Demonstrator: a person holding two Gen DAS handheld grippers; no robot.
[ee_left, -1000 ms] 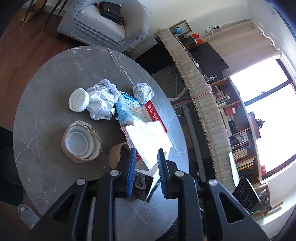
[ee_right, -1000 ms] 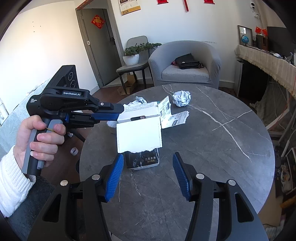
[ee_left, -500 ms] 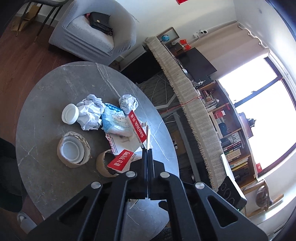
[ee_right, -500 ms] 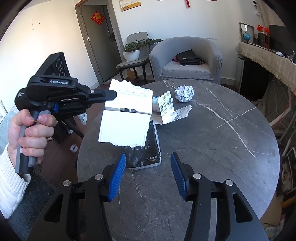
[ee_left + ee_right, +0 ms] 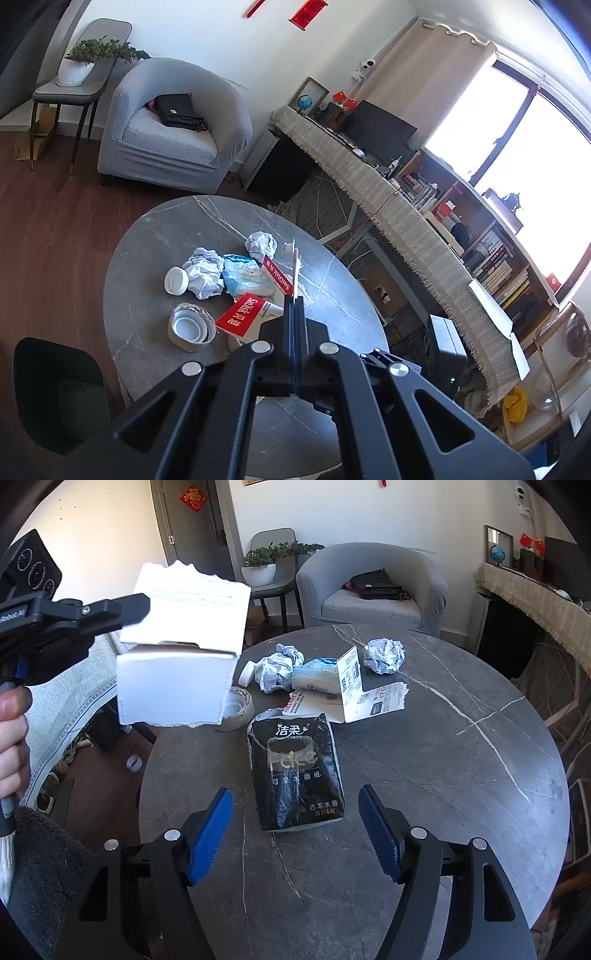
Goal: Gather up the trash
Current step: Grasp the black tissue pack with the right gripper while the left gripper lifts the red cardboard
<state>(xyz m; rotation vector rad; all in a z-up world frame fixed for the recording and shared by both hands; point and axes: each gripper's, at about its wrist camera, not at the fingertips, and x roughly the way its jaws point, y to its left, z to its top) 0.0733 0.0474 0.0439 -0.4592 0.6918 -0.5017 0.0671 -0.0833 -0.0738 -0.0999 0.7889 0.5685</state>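
My left gripper (image 5: 142, 603) is clenched on a torn white cardboard box (image 5: 181, 642), held in the air off the counter's (image 5: 424, 775) left edge. My right gripper's (image 5: 295, 830) fingers have just been opening; they hang released over a crinkly black tissue pack (image 5: 295, 771) printed "Face". Behind lie crumpled paper balls (image 5: 382, 655) and a red "SanDisk" card (image 5: 240, 314); the counter's right half is bare marble.

Bright daylight from blown-out tall window (image 5: 517, 155); white torn cardboard piece (image 5: 177, 642) glaring; sharp focus, fisheye edges bent, dark corners.
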